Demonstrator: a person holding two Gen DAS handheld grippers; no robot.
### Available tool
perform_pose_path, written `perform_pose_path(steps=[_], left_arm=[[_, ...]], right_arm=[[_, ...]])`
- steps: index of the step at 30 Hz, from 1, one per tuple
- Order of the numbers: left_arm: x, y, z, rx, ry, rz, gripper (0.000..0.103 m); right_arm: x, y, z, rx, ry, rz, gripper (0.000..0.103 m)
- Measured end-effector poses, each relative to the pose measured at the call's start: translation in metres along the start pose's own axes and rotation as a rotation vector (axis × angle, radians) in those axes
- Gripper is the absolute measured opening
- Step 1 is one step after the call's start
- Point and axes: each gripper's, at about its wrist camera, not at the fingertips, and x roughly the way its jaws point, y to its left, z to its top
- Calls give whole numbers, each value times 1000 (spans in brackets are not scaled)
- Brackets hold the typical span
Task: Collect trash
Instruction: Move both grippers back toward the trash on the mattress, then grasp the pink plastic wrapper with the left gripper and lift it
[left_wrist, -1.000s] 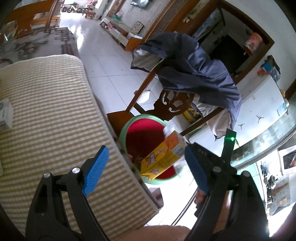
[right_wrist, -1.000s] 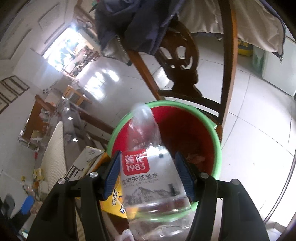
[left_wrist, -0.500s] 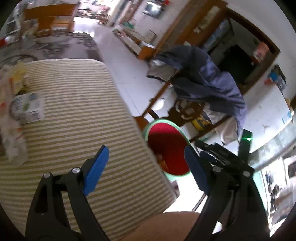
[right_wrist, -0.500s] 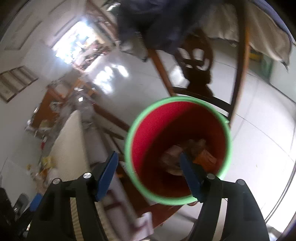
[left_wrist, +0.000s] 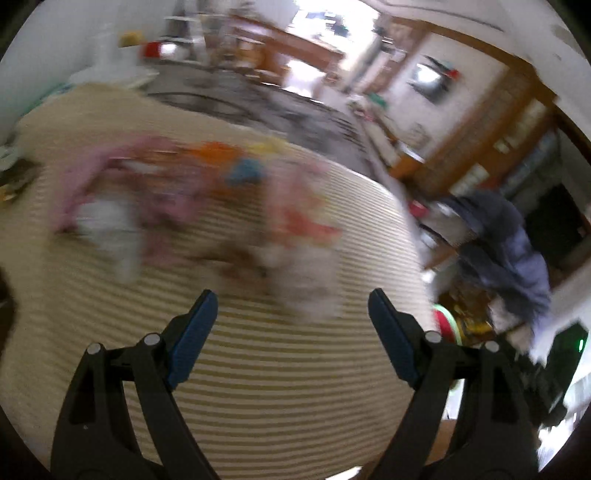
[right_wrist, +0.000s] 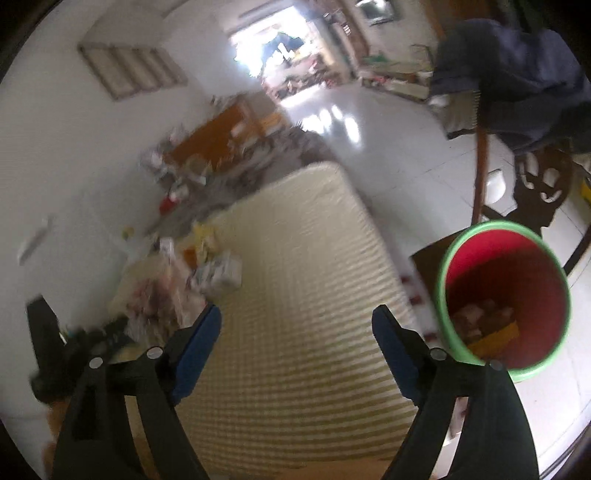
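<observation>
A red bin with a green rim (right_wrist: 504, 295) stands on the floor beside the striped table (right_wrist: 295, 295); trash lies at its bottom. Its edge shows at the right of the left wrist view (left_wrist: 447, 325). A blurred heap of wrappers and cartons (left_wrist: 192, 206) lies on the striped tablecloth (left_wrist: 277, 387) ahead of my left gripper (left_wrist: 291, 332), which is open and empty. The same pile (right_wrist: 192, 273) shows at the table's left in the right wrist view. My right gripper (right_wrist: 295, 339) is open and empty above the table, left of the bin.
A wooden chair draped with a dark blue jacket (right_wrist: 517, 74) stands behind the bin; it also shows in the left wrist view (left_wrist: 506, 251). White tiled floor (right_wrist: 388, 140) runs past the table. Cluttered furniture (right_wrist: 221, 136) stands at the far wall.
The right gripper let the water bottle go into the bin and swung left over the table. The left gripper turned from the bin towards the trash pile. Both views are motion-blurred.
</observation>
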Motion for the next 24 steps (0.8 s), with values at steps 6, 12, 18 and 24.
perform_pose_path(steps=[6, 12, 18, 24], left_arm=[[-19, 70, 31, -66, -58, 126, 83], [-11, 156, 63, -220, -85, 306, 83], [21, 182, 76, -238, -42, 346, 83], [54, 186, 89, -185, 26, 464, 78]], right_arm=[[5, 6, -3, -22, 5, -58, 81], [10, 10, -5, -33, 20, -95, 81], [19, 13, -7, -49, 52, -101, 81], [17, 7, -6, -20, 46, -79, 81]])
